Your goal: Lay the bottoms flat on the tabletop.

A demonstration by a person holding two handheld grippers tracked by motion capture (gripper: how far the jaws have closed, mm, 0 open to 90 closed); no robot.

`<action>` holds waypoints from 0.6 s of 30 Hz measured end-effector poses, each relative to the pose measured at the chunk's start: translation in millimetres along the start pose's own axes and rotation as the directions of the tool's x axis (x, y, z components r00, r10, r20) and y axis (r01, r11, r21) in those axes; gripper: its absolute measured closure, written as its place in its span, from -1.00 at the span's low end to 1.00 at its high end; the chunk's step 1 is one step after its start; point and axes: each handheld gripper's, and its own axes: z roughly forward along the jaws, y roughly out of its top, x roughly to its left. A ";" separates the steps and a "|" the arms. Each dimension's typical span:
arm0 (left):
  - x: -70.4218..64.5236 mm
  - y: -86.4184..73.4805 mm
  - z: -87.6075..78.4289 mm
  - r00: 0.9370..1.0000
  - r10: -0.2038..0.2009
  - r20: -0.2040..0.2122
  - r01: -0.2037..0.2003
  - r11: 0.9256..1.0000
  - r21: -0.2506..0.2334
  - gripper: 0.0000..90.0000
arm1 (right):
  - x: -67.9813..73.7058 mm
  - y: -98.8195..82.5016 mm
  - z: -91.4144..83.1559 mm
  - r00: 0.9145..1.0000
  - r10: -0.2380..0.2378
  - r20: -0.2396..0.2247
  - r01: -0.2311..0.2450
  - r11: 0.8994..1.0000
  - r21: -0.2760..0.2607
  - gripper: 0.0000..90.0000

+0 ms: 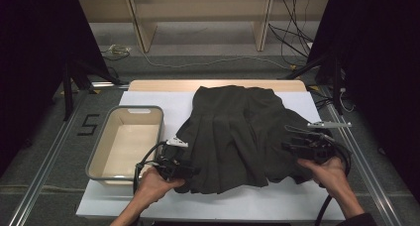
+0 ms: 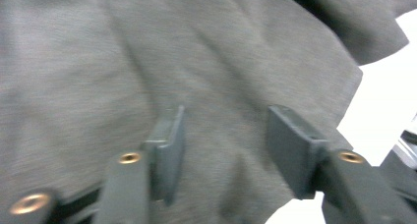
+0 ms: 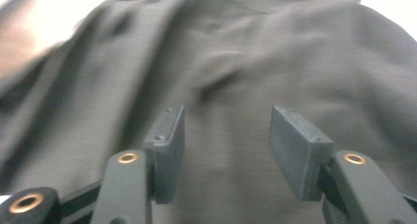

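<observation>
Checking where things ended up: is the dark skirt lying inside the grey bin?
No. The dark skirt is spread on the white tabletop beside the grey bin, which holds nothing.

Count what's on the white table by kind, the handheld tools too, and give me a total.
Dark pleated skirt: 1
Beige bin: 1
Handheld tools: 2, the left tool and the right tool, both with jaws apart over the cloth
Total: 4

The skirt (image 1: pixel 237 137) lying beyond the fingers (image 2: pixel 169 145) is plain dark charcoal grey, with no print. The fingers are matt black with brass-coloured screws. Left of the left gripper's fingers, the tub (image 1: pixel 148 112) is cream inside with a grey rim. The worktop (image 1: pixel 163 99) beneath is white.
</observation>
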 end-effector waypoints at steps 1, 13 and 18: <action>1.9 0.0 -0.5 1.000 -0.008 -0.004 0.008 1.000 0.007 -0.08 | -5.8 -0.7 1.8 1.000 0.006 0.021 -0.007 1.000 0.003 0.05; 5.4 -4.7 11.1 0.997 -0.014 -0.075 0.021 0.996 0.082 -0.34 | -2.3 -4.7 10.7 0.997 -0.066 0.029 0.065 0.997 0.037 0.15; 4.9 -6.8 17.2 0.996 -0.008 -0.083 0.018 0.993 0.113 -0.43 | 2.7 -5.0 11.5 0.998 -0.067 0.013 0.066 0.997 0.040 0.24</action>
